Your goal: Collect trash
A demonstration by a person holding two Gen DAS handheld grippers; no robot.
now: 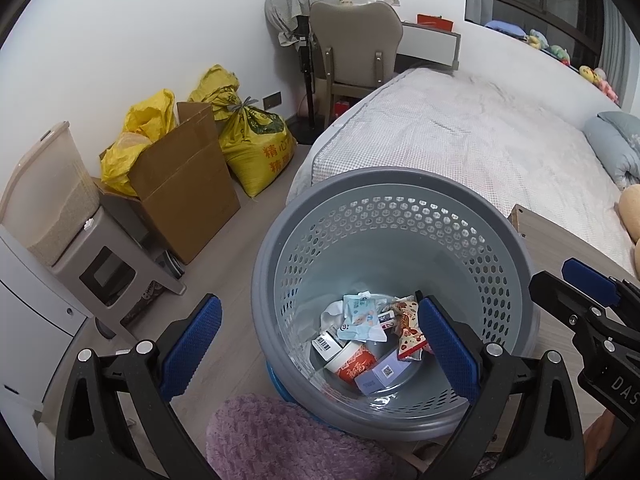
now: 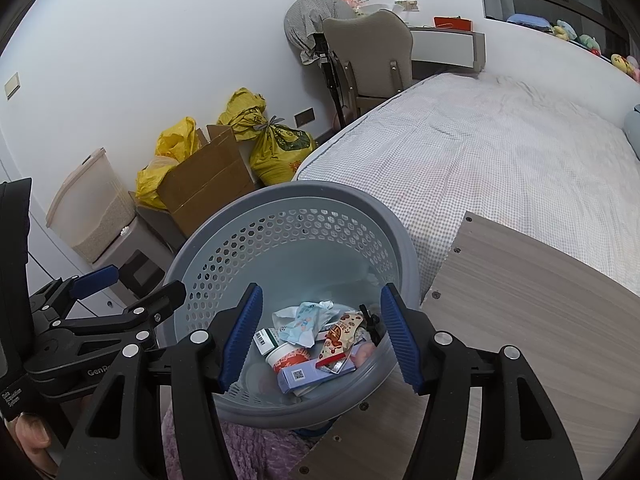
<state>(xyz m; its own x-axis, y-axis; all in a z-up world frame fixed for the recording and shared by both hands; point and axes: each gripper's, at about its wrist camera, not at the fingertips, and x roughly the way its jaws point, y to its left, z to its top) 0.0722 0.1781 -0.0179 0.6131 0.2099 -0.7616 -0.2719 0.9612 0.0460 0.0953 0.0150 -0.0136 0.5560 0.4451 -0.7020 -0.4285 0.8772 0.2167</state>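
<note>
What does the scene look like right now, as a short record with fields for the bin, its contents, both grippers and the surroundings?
bin: grey perforated waste basket, upright, beside the bed
contents: blue-white wrapper, red-white cup, red patterned snack packet, pale box with a QR code, barcoded box
left gripper: open, empty, above the bin
right gripper: open, empty, above the bin
surroundings: cardboard box, yellow sacks, chair, wooden board
</note>
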